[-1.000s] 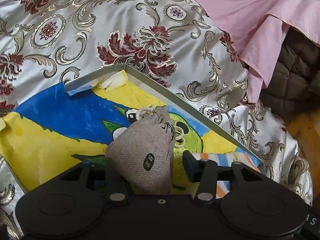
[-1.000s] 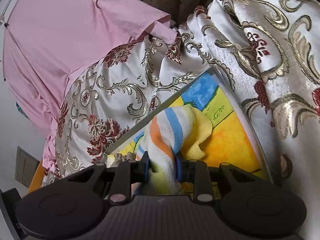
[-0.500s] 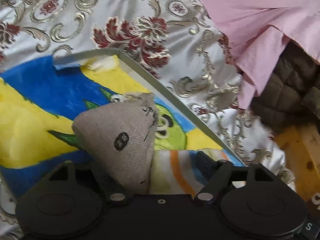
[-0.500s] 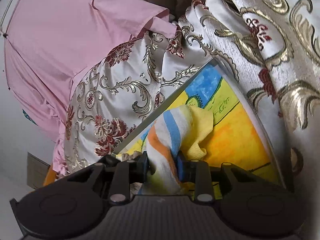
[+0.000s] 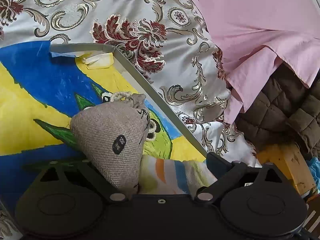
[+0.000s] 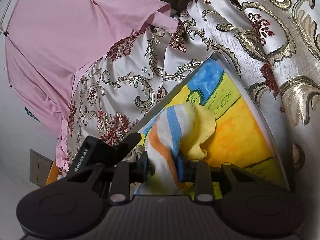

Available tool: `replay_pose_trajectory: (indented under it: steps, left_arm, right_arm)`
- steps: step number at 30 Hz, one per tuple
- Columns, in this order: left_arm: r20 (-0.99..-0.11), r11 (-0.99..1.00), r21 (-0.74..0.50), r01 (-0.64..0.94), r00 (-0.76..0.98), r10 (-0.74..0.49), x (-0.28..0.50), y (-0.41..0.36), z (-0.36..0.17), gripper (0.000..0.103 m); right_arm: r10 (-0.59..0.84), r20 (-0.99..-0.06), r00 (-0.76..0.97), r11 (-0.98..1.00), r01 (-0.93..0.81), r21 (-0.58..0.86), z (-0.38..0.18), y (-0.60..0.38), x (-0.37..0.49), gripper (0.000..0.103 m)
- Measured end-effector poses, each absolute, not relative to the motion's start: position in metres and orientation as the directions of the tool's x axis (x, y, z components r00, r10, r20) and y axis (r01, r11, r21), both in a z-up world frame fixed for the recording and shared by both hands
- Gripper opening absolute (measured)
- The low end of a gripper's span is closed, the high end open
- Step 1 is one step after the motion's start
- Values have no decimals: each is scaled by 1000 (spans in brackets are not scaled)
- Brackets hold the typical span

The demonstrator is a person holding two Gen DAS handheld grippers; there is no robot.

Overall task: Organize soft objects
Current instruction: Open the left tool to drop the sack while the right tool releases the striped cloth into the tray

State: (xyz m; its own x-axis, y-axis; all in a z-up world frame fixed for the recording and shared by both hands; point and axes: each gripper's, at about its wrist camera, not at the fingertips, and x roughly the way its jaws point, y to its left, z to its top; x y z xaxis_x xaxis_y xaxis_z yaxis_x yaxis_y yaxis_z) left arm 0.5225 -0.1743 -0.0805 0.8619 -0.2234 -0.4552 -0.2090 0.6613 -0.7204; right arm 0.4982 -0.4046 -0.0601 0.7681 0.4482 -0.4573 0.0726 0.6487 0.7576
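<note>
The left tongs point(image 5: 148, 172) are opening, their jaws spread wide; one burlap pouch point(image 5: 114, 138) sits between them, leaning on the left finger point(image 5: 96, 178) while the right finger point(image 5: 218, 164) stands clear of it. The pouch rests on its broad base inside one shallow box point(image 5: 160, 100) lined with a blue, yellow and green drawing, its long axis tilted, the tied neck with its cord pointing up and away toward the box's far rim. The right tongs point(image 6: 166, 168) grasp one striped towel point(image 6: 166, 132), orange, white and blue with a yellow fold; their jaws are easing apart, though the pads appear to press the cloth still. The towel stands up from the tongs, its long axis running away from the camera and leaning right, its bunched end over the box floor. In the left view the same towel lies just beside the pouch, touching it. Around the box spreads one floral satin cover point(image 5: 140, 20), beyond it one pink sheet point(image 5: 260, 20) and one brown quilted garment point(image 5: 290, 110).
</note>
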Motion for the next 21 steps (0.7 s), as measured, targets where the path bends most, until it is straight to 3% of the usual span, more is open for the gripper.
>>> replay_pose_trajectory:
  steps: [9, 13, 21]
  left_arm:
    - [-461, 651, -726, -220, 858, -225, 517, -166, -80, 100]
    - [-473, 649, -728, -219, 846, -245, 509, -158, -75, 101]
    - [-519, 717, -671, -188, 810, -273, 506, -137, -44, 102]
  right_arm:
    - [422, -481, 769, 685, 77, 724, -58, -404, 497, 45]
    - [408, -491, 770, 717, 63, 695, -51, -403, 493, 59]
    - [350, -506, 789, 776, 58, 628, -30, -401, 472, 68]
